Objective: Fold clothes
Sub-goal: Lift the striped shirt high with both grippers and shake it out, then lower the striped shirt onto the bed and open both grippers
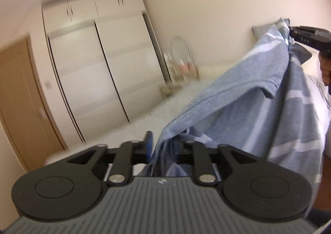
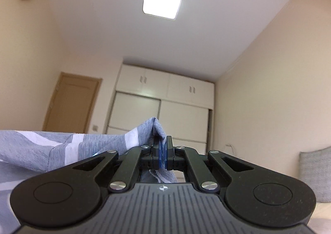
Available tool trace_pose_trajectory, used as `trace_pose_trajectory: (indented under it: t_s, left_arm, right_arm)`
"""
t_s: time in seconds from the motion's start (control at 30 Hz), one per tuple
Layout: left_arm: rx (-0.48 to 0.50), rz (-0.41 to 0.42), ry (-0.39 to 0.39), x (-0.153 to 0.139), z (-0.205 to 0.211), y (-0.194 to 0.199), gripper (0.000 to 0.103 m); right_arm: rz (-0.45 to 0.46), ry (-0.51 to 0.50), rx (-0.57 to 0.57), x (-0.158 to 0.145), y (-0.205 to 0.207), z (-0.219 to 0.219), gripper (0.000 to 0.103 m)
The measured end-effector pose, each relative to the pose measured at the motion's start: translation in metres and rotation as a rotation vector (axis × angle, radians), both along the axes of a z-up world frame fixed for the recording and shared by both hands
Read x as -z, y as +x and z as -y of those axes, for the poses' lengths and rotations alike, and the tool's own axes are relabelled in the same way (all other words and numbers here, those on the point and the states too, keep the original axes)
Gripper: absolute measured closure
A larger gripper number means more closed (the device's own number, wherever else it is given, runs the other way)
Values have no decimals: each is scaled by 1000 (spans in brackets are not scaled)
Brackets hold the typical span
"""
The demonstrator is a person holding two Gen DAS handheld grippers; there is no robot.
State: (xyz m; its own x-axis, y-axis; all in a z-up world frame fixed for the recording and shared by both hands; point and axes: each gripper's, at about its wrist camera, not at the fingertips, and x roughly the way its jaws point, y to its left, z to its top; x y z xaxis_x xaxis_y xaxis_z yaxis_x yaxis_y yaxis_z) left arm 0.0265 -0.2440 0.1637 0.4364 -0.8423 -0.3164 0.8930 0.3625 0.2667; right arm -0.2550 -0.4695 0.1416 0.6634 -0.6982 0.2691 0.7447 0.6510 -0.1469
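Right gripper clenched tight on a peaked corner of the blue-and-white striped shirt, blue pads pinching the cloth flat between them, a scrap of hem hanging down behind the jaws. Seen also from the left wrist view, far up at the right edge, biting the top of the garment with a bit of the person's hand below it.

Left gripper set partly apart, a bunched fold of the same shirt running between its fingers — cloth against the right-hand pad, a visible gap beside the left blue pad, so not pressed from both sides; more draped than gripped.

Shirt lifted clear of the bed, strung from the low left gripper up to the high right gripper, long axis slanting along that line, one short sleeve flopping out mid-span. Firm hold at the upper right end only, loose at the left — likely the end needing a fresh bite before any spreading or folding.

Lower body of the shirt cut off at the frame's right edge; collar and far sleeve not findable. Background blurred: wardrobe, a door, a mirror on a cluttered stand hard to make out.
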Motion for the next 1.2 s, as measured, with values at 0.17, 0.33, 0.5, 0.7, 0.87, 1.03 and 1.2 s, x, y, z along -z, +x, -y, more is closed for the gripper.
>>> trace_pose_trajectory:
  t_s: [0.17, 0.33, 0.5, 0.7, 0.87, 1.03, 1.2]
  left_arm:
    - [-67, -233, 191, 116, 67, 66, 71]
    - [-138, -385, 259, 195, 56, 101, 71]
    - [-112, -498, 283, 229, 41, 110, 70]
    - [-37, -580, 292, 258, 75, 95, 57]
    - [13, -520, 346, 263, 88, 61, 103]
    - [136, -526, 321, 235, 48, 21, 103]
    - [454, -610, 342, 202, -3, -23, 103]
  right_arm:
    - [-266, 261, 51, 85, 71, 86, 102]
    - [-607, 435, 147, 210, 128, 145, 102]
    - [-701, 476, 159, 268, 140, 147, 82]
    - [-646, 554, 32, 268, 125, 118, 58]
    - [-681, 588, -270, 269, 126, 59, 52]
    - [-785, 548, -486, 284, 145, 23, 52]
    - [-813, 568, -637, 291, 163, 10, 47]
